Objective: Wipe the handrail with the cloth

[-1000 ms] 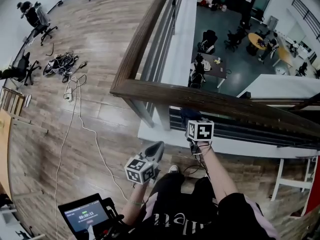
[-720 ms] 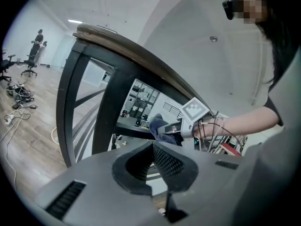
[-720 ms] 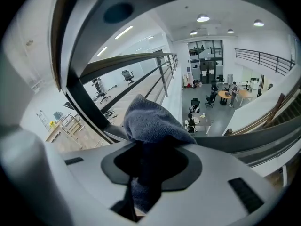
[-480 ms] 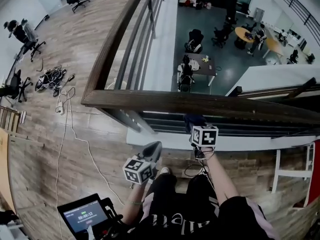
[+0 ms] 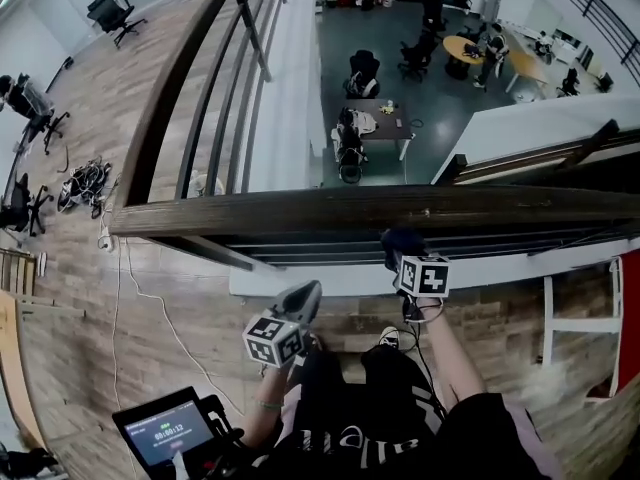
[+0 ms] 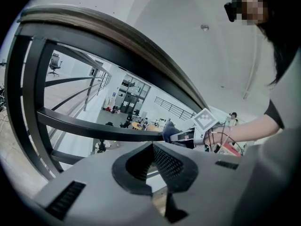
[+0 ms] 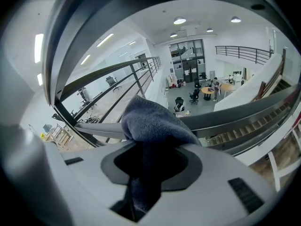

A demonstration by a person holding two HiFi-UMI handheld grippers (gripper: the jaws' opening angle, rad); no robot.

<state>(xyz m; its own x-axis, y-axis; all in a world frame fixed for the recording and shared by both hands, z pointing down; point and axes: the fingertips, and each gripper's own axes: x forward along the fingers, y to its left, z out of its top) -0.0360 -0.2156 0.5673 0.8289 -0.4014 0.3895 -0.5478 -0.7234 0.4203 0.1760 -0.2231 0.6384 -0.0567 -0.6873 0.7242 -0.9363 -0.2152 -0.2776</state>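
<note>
Right now, step in hand: bringing the cloth (image 7: 149, 122) to the handrail (image 5: 300, 210); by my reading the wiping stroke itself is not yet clearly on.
Handrail: a dark wooden rail that runs across the head view from left to right, with a second run going off from its left end; beyond it is a drop to a lower floor with desks and chairs.
Right gripper (image 5: 404, 256): its fingers are clamped on the dark blue cloth, which bunches out in front of them.
Cloth position: in the head view it sits just at the near edge of the rail, right of the middle; the right gripper view looks out from under the rail, so the cloth seems low against the near side and not on top. Whether it actually touches the wood, I cannot tell.
Left gripper (image 5: 305, 301): fingers closed together on nothing, held low by the person's body, well apart from the rail and taking no part.
Next move calls for: lifting the cloth onto the rail's top face, pressing it flat, then dragging it along the length with steady contact.
Watch for: a loose fold slipping off over the far edge, where the drop lies.
Progress: early, as far as these views allow a guess.
</note>
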